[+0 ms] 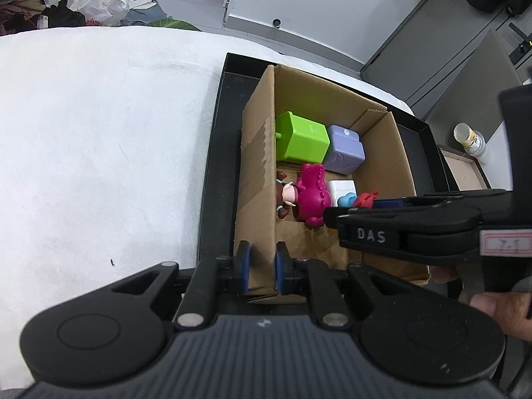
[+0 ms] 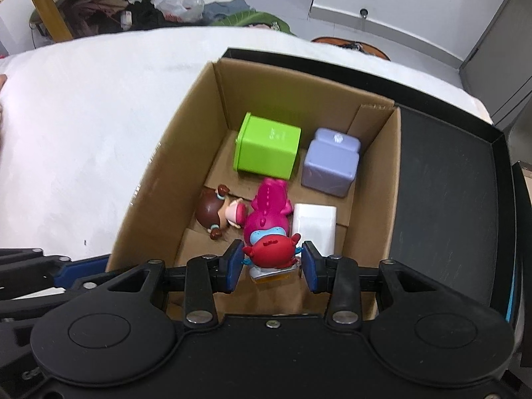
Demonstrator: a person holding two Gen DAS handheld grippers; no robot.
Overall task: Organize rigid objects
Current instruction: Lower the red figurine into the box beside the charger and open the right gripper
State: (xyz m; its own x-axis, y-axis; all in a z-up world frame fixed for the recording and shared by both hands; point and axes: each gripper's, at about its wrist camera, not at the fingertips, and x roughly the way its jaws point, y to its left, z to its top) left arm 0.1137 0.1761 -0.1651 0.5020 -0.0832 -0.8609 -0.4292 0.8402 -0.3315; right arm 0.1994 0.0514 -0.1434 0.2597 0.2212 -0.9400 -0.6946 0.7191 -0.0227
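A cardboard box (image 2: 156, 179) stands in a black tray (image 2: 445, 199) on a white cloth. Inside lie a green container (image 2: 266, 148), a lilac container (image 2: 332, 163), a magenta dinosaur toy (image 2: 269, 206), a brown-haired doll (image 2: 219, 214) and a white block (image 2: 314, 222). My right gripper (image 2: 271, 261) is shut on a red and blue figure (image 2: 271, 249), low inside the box's near end. My left gripper (image 1: 261, 266) is shut on the box's left wall (image 1: 257, 173) at its near corner. In the left wrist view the right gripper (image 1: 365, 222) reaches in from the right, hiding part of the red figure (image 1: 364, 199).
The white cloth (image 1: 99, 149) spreads wide to the left of the tray. A hand (image 1: 498, 306) holds the right gripper's handle. Beyond the table lie bags, slippers and clothes on the floor, with grey cabinets (image 1: 449, 53) at the right. A bottle (image 1: 470, 139) stands near a second box.
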